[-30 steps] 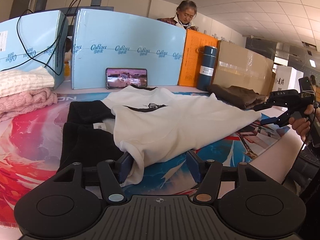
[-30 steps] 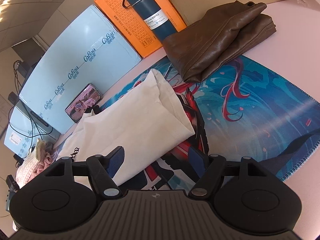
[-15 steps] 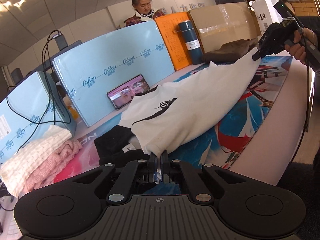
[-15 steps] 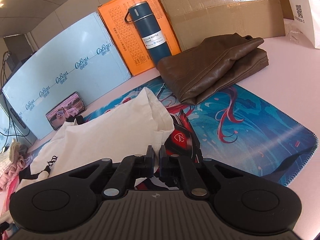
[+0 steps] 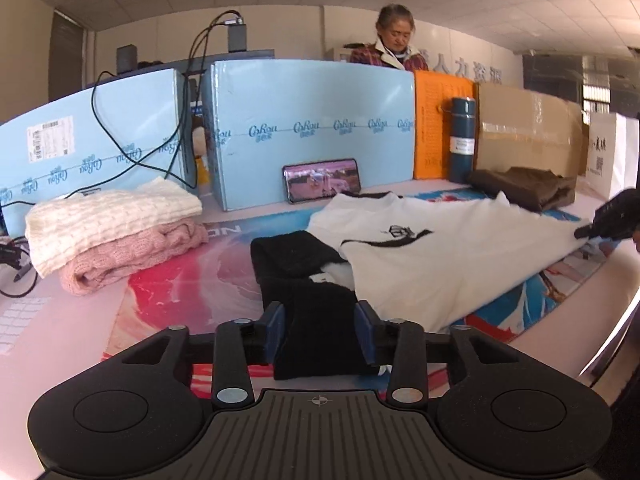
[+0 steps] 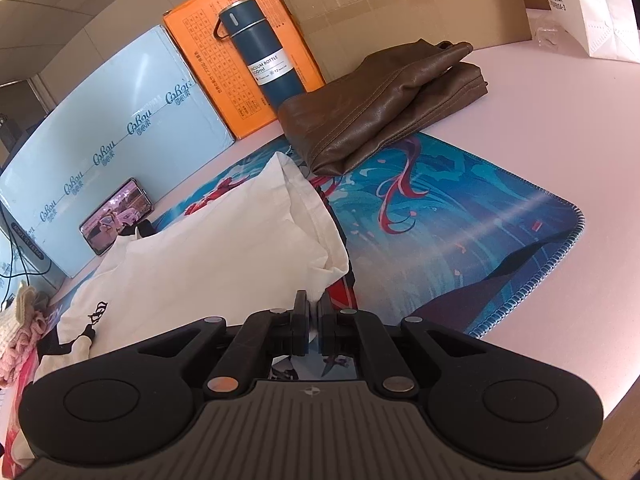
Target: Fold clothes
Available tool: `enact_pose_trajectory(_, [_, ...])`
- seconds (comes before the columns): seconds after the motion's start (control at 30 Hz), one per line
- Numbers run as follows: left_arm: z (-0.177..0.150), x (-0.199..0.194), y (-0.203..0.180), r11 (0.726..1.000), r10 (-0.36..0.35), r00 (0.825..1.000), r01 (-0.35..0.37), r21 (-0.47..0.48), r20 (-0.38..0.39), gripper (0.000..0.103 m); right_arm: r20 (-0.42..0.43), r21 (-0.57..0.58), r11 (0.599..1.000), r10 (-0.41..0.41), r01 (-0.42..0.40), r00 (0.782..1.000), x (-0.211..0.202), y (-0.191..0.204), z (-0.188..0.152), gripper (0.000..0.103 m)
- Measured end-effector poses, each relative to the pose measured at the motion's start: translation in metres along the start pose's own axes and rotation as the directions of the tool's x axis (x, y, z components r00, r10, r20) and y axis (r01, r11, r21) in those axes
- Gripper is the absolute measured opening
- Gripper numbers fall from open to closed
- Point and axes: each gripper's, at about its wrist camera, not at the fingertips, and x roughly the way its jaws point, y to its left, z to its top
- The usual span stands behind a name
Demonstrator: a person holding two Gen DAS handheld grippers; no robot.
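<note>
Right gripper is pinching the white cotton sweatshirt; left gripper is spread.
Thin corner bite is risking slip; I am straddling its black sleeve, risking drag.

The blue bottle carries a white label reading "VACUUM BOTTLE". The pale blue boxes repeat a "CoRou" logo.

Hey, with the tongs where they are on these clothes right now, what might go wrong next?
1. The right tongs pinch only a small corner of the white shirt; a pull may slip it free.
2. The left tongs are open around the black garment, not the shirt, so they may grab the wrong piece.
3. Dragging the shirt may pull the black garment along, since it overlaps it.
</note>
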Motion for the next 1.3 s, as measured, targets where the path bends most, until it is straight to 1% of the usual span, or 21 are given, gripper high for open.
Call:
enact_pose_trajectory(0.07, [-0.001, 0.012, -0.003, 0.991, -0.103, 0.995, 0.103, -0.086, 0.005, 0.073, 0.007, -0.012, 1.0, -0.003, 0.003, 1.0, 0.0, 0.001, -0.001, 0.004])
enact_pose_trajectory(0.1, [-0.003, 0.019, -0.008, 0.986, -0.142, 0.99, 0.141, -0.09, -0.003, 0.073, 0.01, -0.019, 1.0, -0.004, 0.004, 1.0, 0.0, 0.002, -0.002, 0.004])
enact_pose_trajectory(0.13, [-0.004, 0.026, -0.013, 0.99, -0.134, 0.991, 0.133, -0.049, -0.02, 0.072, 0.014, -0.027, 1.0, -0.005, 0.005, 1.0, 0.0, 0.002, -0.003, 0.004])
enact_pose_trajectory(0.17, [-0.006, 0.032, -0.018, 0.994, -0.112, 0.993, 0.112, 0.003, -0.038, 0.054, 0.017, -0.036, 0.999, -0.006, 0.006, 1.0, 0.0, 0.003, -0.003, 0.004])
enact_pose_trajectory(0.2, [-0.008, 0.039, -0.022, 0.994, -0.088, 0.995, 0.091, 0.054, -0.055, 0.029, 0.02, -0.045, 0.999, -0.007, 0.008, 1.0, 0.0, 0.003, -0.004, 0.004])
enact_pose_trajectory(0.23, [-0.009, 0.044, -0.021, 0.996, -0.04, 0.996, 0.046, 0.072, -0.078, 0.028, 0.021, -0.054, 0.998, -0.009, 0.01, 1.0, -0.001, 0.003, -0.004, 0.004])
enact_pose_trajectory(0.27, [-0.009, 0.048, -0.017, 0.998, 0.0, 0.995, 0.007, 0.067, -0.098, 0.03, 0.023, -0.065, 0.998, -0.012, 0.013, 1.0, -0.001, 0.004, -0.004, 0.004])
enact_pose_trajectory(0.33, [-0.005, 0.042, -0.01, 0.997, 0.041, 0.996, -0.035, 0.069, -0.085, 0.039, 0.032, -0.102, 0.994, -0.039, 0.043, 0.999, -0.002, 0.006, -0.004, 0.004])
enact_pose_trajectory(0.37, [-0.003, 0.038, -0.007, 0.996, 0.059, 0.995, -0.054, 0.071, -0.074, 0.05, 0.044, -0.121, 0.99, -0.065, 0.07, 0.997, -0.003, 0.006, -0.004, 0.005])
enact_pose_trajectory(0.4, [-0.001, 0.035, -0.003, 0.995, 0.078, 0.995, -0.073, 0.074, -0.064, 0.063, 0.063, -0.134, 0.986, -0.091, 0.099, 0.994, -0.005, 0.006, -0.002, 0.013])
enact_pose_trajectory(0.43, [0.004, 0.031, -0.001, 0.992, 0.1, 0.994, -0.097, 0.083, -0.04, 0.069, 0.082, -0.142, 0.982, -0.11, 0.121, 0.991, -0.006, 0.006, 0.001, 0.025])
enact_pose_trajectory(0.47, [0.01, 0.027, 0.0, 0.988, 0.123, 0.992, -0.122, 0.095, -0.011, 0.076, 0.102, -0.15, 0.978, -0.129, 0.143, 0.986, -0.008, 0.006, 0.004, 0.028])
enact_pose_trajectory(0.53, [0.027, 0.027, 0.003, 0.985, 0.137, 0.99, -0.14, 0.1, 0.033, 0.078, 0.137, -0.164, 0.972, -0.147, 0.169, 0.98, -0.009, 0.007, 0.011, 0.037])
enact_pose_trajectory(0.63, [0.057, 0.036, 0.006, 0.984, 0.137, 0.985, -0.147, 0.097, 0.102, 0.086, 0.16, -0.178, 0.978, -0.084, 0.112, 0.984, -0.006, 0.02, 0.027, 0.051])
enact_pose_trajectory(0.73, [0.094, 0.058, 0.003, 0.987, 0.075, 0.983, -0.097, 0.125, 0.169, 0.088, 0.119, -0.167, 0.986, 0.013, 0.007, 0.993, 0.011, 0.039, 0.044, 0.063])
enact_pose_trajectory(0.77, [0.105, 0.069, 0.002, 0.986, 0.052, 0.983, -0.078, 0.146, 0.175, 0.089, 0.106, -0.162, 0.986, 0.046, -0.028, 0.993, 0.016, 0.045, 0.05, 0.065])
enact_pose_trajectory(0.83, [0.126, 0.093, 0.002, 0.98, 0.007, 0.985, -0.041, 0.192, 0.175, 0.089, 0.077, -0.145, 0.985, 0.11, -0.098, 0.991, 0.031, 0.06, 0.061, 0.075])
enact_pose_trajectory(0.93, [0.155, 0.151, 0.005, 0.975, -0.021, 0.995, -0.001, 0.223, 0.097, 0.09, 0.029, -0.093, 0.978, 0.189, -0.186, 0.982, 0.056, 0.083, 0.077, 0.082])
enact_pose_trajectory(1.03, [0.175, 0.216, 0.015, 0.977, -0.12, 0.992, 0.123, 0.172, -0.025, 0.09, -0.004, -0.037, 0.968, 0.248, -0.248, 0.969, 0.085, 0.094, 0.083, 0.083])
enact_pose_trajectory(1.13, [0.173, 0.281, 0.015, 0.966, -0.217, 0.966, 0.233, 0.109, -0.141, 0.09, -0.028, 0.0, 0.957, 0.292, -0.292, 0.956, 0.112, 0.098, 0.083, 0.083])
enact_pose_trajectory(1.3, [0.151, 0.359, 0.001, 0.954, -0.262, 0.927, 0.29, 0.071, -0.27, 0.089, -0.087, 0.068, 0.933, 0.357, -0.352, 0.93, 0.146, 0.092, 0.078, 0.083])
